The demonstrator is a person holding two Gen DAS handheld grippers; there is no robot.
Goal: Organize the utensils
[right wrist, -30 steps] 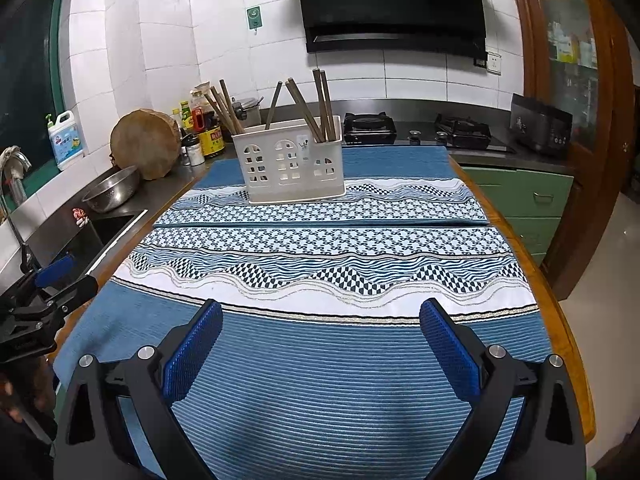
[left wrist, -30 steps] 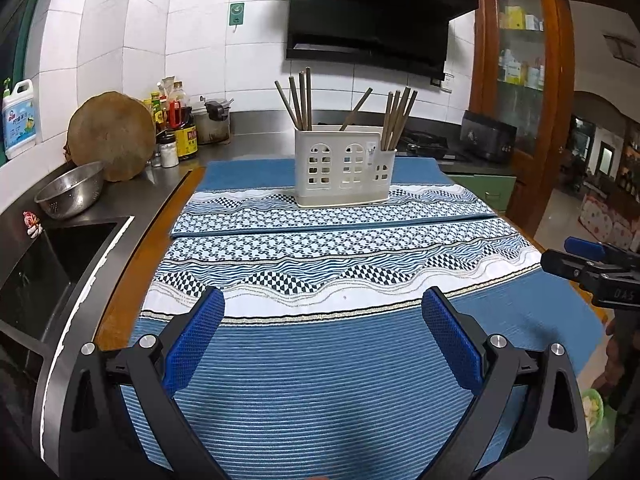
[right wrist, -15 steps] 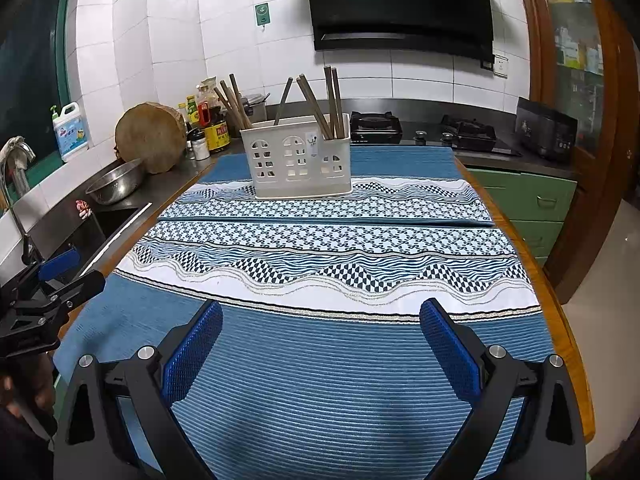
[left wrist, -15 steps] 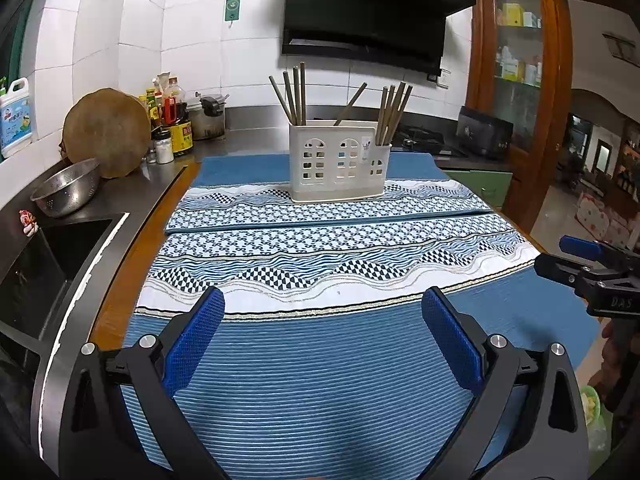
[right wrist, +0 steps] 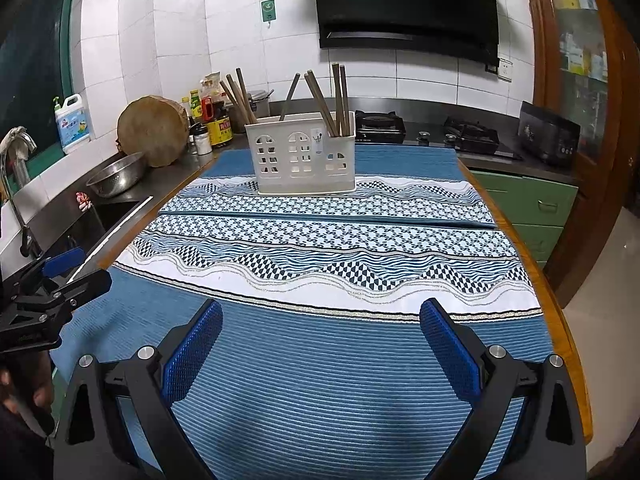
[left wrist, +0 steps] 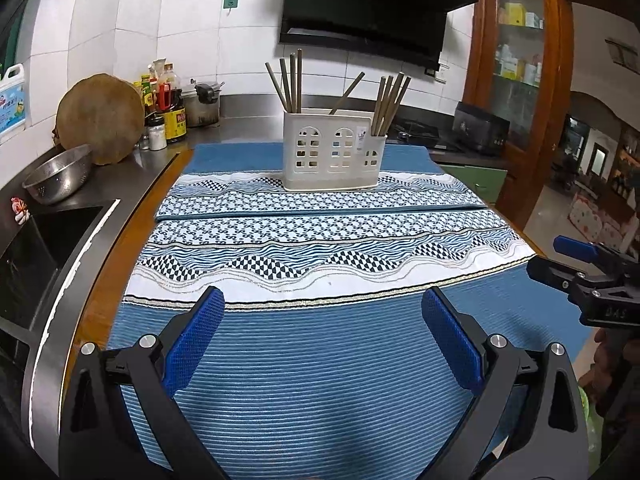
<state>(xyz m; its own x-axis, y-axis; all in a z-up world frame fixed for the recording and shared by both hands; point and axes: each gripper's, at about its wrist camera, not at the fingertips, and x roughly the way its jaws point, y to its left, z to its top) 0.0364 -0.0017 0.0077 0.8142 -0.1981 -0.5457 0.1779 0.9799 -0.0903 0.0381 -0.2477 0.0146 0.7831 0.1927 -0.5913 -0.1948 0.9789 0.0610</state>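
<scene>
Left wrist view shows, at far left, a detergent jug (left wrist: 11,98) against the tiled wall, then a steel colander (left wrist: 56,178) on the dark counter beside the sink (left wrist: 48,240), with a round wooden board (left wrist: 102,118) leaning behind it and a cluster of sauce bottles (left wrist: 168,108) just to its right. Toward the middle, a white slotted utensil holder (left wrist: 334,154) stands upright at the far end of the tabletop (left wrist: 120,240), on a blue patterned cloth (left wrist: 320,248). Brown chopsticks (left wrist: 288,84) stand in its left compartment, one leans alone in the middle, and another bunch fills the small right compartment. Left gripper (left wrist: 323,312) hovers over the near blue stripes with its fingers (left wrist: 196,332) wide apart and holding nothing. Right gripper (right wrist: 321,314), seen in its own view, is likewise spread wide and holding nothing above the cloth. Further right come a black range hood (right wrist: 408,0), a gas hob (right wrist: 472,138), green drawers (right wrist: 532,208) and a wooden glass-fronted cabinet (left wrist: 520,60).
</scene>
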